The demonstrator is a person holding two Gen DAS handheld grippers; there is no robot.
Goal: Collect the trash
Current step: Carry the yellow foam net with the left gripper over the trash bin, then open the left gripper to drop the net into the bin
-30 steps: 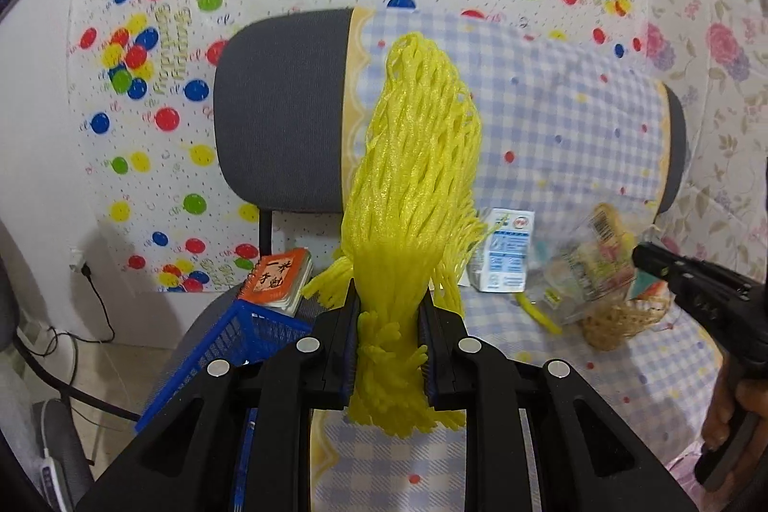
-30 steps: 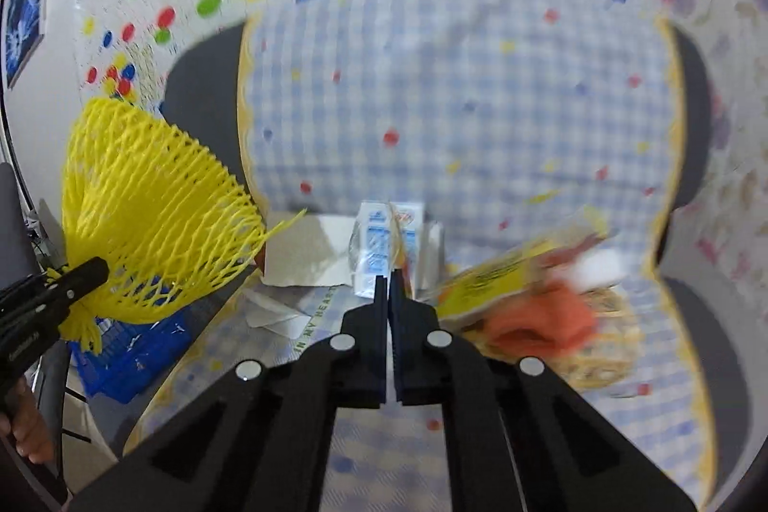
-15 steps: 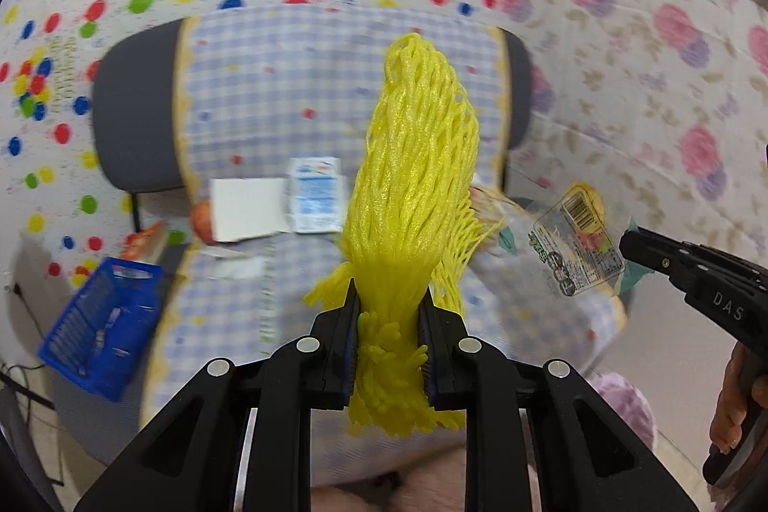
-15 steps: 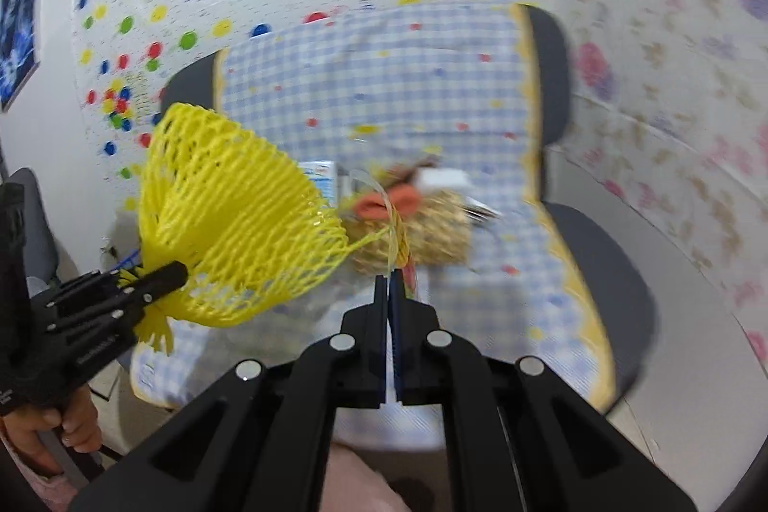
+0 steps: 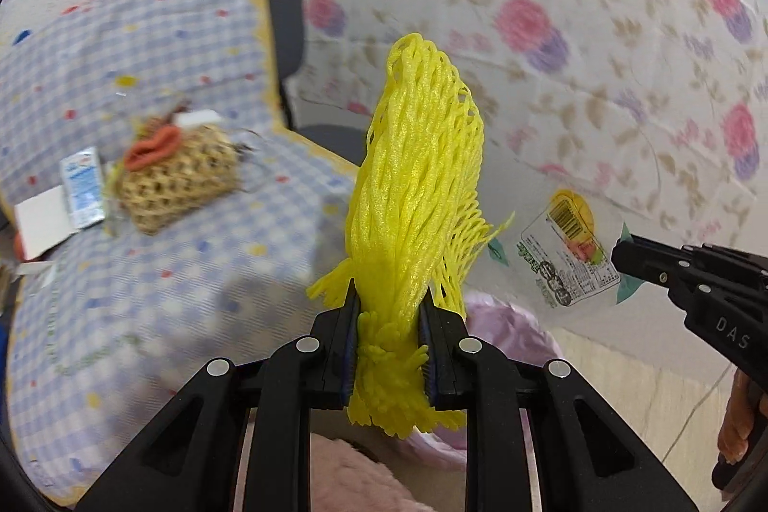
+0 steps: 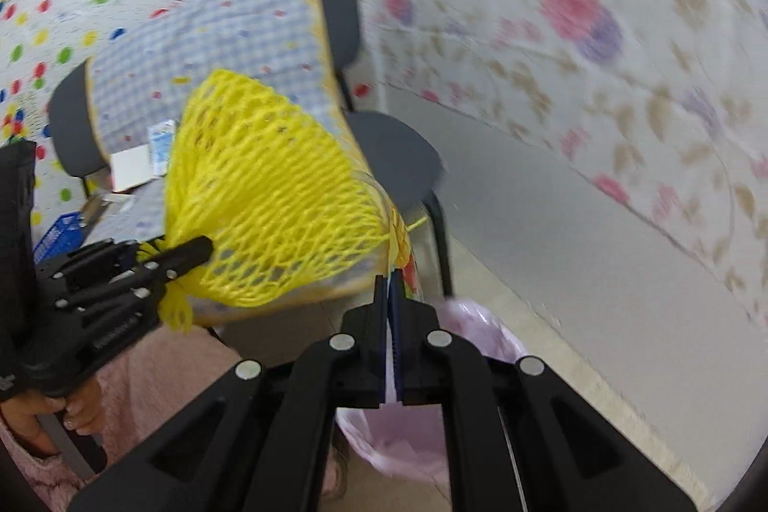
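Note:
My left gripper (image 5: 390, 310) is shut on a yellow foam fruit net (image 5: 417, 176), held upright in the air; the net also shows in the right wrist view (image 6: 269, 195). My right gripper (image 6: 390, 277) is shut on a clear plastic wrapper with a printed label (image 5: 566, 253), seen edge-on in its own view. Both grippers hang beside the chair, above a bin lined with a pink bag (image 6: 422, 430), also visible below the net in the left wrist view (image 5: 509, 334).
A chair draped in a blue checked cloth (image 5: 158, 253) holds a woven basket with an orange thing (image 5: 177, 176), a small milk carton (image 5: 82, 185) and white paper (image 5: 38, 219). A blue crate (image 6: 57, 238) sits far left. A flowered wall is behind.
Both grippers have swung right, away from the chair seat, carrying the net and the wrapper. The pink-lined bin has come into view below them.

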